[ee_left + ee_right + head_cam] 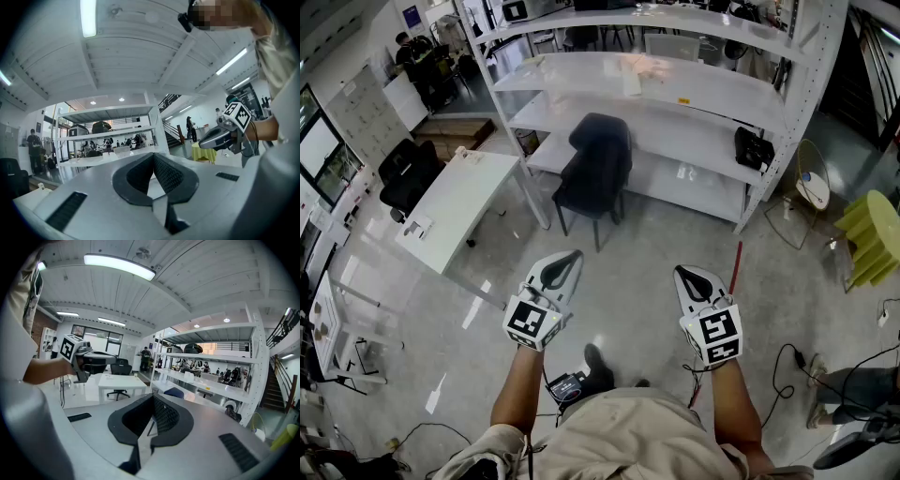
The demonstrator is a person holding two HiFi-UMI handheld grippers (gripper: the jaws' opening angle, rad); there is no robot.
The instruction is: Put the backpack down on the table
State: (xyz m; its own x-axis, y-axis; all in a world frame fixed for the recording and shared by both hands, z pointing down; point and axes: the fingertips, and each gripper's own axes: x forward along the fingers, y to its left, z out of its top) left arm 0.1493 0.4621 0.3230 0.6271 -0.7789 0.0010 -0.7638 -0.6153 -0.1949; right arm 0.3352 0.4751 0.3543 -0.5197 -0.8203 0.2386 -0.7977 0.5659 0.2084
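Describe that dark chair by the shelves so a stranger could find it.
Find the big white shelving unit. Directly before its lowest shelves stands the dark chair on thin legs; the black office chair sits further left, beyond the white table.

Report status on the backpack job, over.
Left hand-held gripper shut, empty; right hand-held gripper same. Dark bag on chair, likely the backpack, untouched. No obstacle seen toward chair or white table.

1. Bright, even indoor light falls from ceiling tube lamps (119, 266).
2. The glossy floor (628, 277) carries pale glare streaks.
3. Shadows are soft and faint.
4. Both gripper views bulge strongly, with black vignetted corners.
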